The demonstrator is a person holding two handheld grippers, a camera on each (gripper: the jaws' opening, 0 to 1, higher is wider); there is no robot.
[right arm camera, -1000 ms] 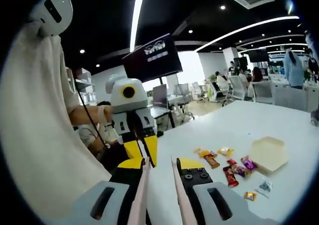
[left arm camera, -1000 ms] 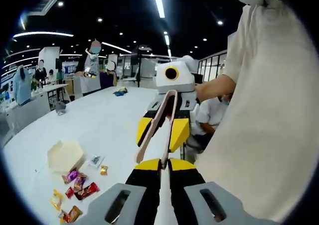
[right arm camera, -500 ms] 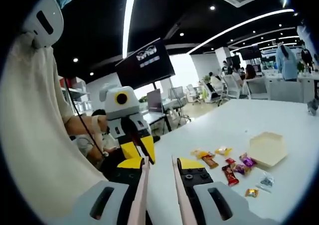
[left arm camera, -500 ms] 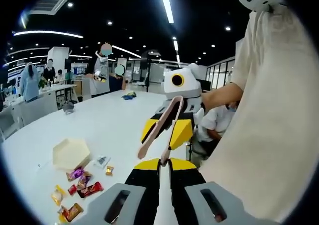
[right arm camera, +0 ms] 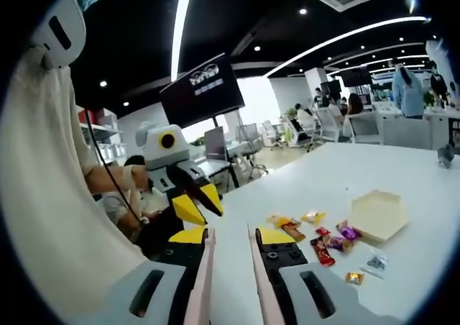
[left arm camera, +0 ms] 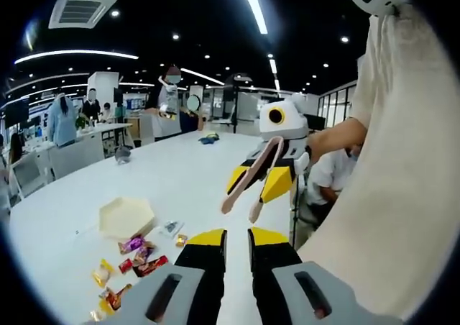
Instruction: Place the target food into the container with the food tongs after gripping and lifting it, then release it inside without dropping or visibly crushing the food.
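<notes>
The sweets (right arm camera: 322, 239) lie loose on the tabletop (right arm camera: 402, 188), just beside the hexagonal container (right arm camera: 379, 215). In crinkly wrappers they are probably light, small and slippery; best nipped across the middle, gently. The right gripper (left arm camera: 242, 208) clamps the tongs (left arm camera: 253, 182), their tips apart. The left gripper (left arm camera: 235, 243) holds nothing, fingers slightly apart.

Both grippers are up in the air in front of the person's cream-shirted torso, roughly facing each other. In the left gripper view the left gripper (left arm camera: 236, 240) has its yellow-tipped jaws a narrow gap apart with nothing between them, and the right gripper (left arm camera: 267, 177) comes in across from it, clamped around the pale tongs (left arm camera: 248, 185). In the right gripper view the right gripper (right arm camera: 230, 240) has the two tong arms running up along its jaws, and the left gripper (right arm camera: 194, 199) hangs opposite.
</notes>
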